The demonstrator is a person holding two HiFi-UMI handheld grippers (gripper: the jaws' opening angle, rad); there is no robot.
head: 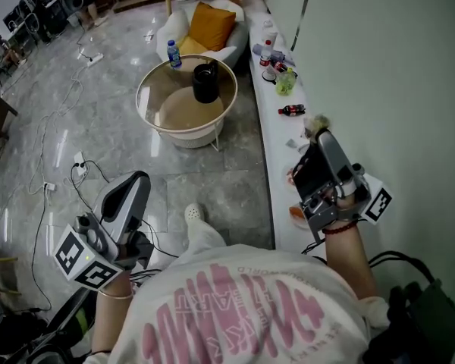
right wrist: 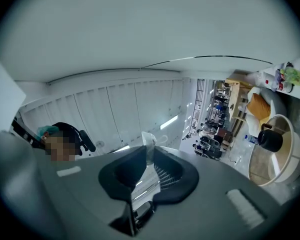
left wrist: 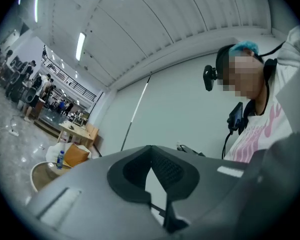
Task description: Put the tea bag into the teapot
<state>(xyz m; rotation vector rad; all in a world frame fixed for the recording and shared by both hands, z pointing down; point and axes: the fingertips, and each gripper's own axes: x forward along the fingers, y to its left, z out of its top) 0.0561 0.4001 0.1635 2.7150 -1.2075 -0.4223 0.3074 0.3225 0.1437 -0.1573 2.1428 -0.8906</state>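
Observation:
The black teapot [head: 205, 82] stands on a round glass-topped table [head: 159, 74] out on the floor; the right gripper view shows the teapot [right wrist: 270, 138] far off at the right. My right gripper [head: 322, 136] is raised over the white ledge [head: 277, 158] by the wall, tilted upward. It is shut on a pale tea bag [head: 316, 125], whose top pokes out above the pads [right wrist: 148, 141]. My left gripper [head: 136, 179] hangs low at the left over the floor, its tips [left wrist: 150, 147] meeting with nothing between them.
The ledge carries a cola bottle [head: 292, 110], other bottles and a green item [head: 286, 83], and a red dish [head: 297, 214] near my right hand. A water bottle [head: 174, 53] stands on the round table, with an orange cushion [head: 211, 25] on a white chair behind. Cables [head: 61, 165] cross the floor.

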